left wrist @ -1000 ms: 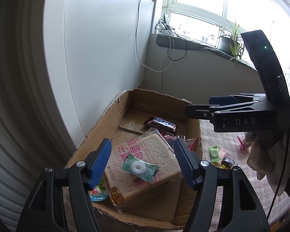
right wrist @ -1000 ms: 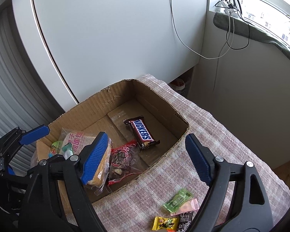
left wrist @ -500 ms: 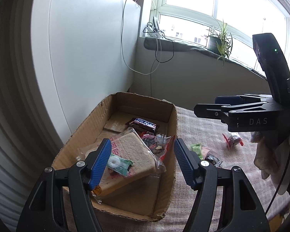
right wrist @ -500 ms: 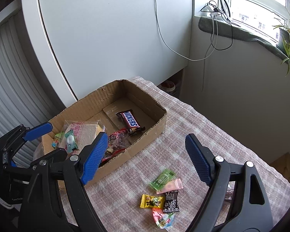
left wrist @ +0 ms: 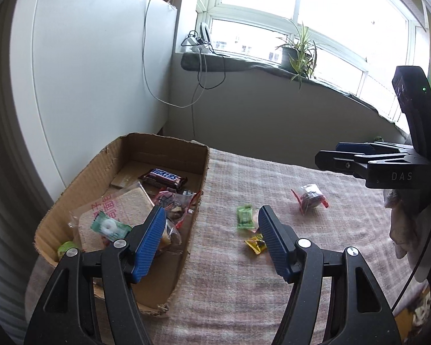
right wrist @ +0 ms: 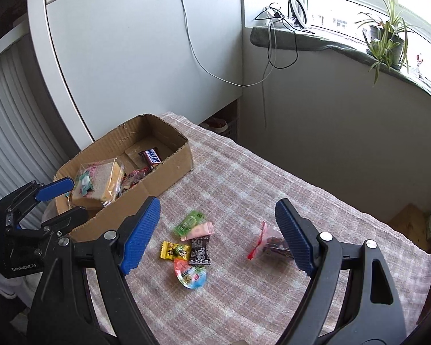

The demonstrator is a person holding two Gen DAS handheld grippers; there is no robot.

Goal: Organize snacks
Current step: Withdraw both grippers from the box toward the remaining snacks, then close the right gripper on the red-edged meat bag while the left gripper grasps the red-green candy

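Both my claws gape wide, empty: left claw [left wrist: 211, 243], right claw [right wrist: 219, 234]. Small loose wrapped sweets [right wrist: 191, 243] lie at six o'clock from the brown cardboard box [right wrist: 169, 176]; slippery wrappers could squirt out.

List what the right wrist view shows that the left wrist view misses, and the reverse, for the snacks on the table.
Only the right wrist view shows the pink wrapper, the black patterned sachet and the round clear jelly cup. Only the left wrist view shows the small green packet in the near corner of the brown cardboard box. Both show the box, the Snickers bar, the green candy packet, the yellow candy, the red-edged clear bag, and both claws open: left claw, right claw.
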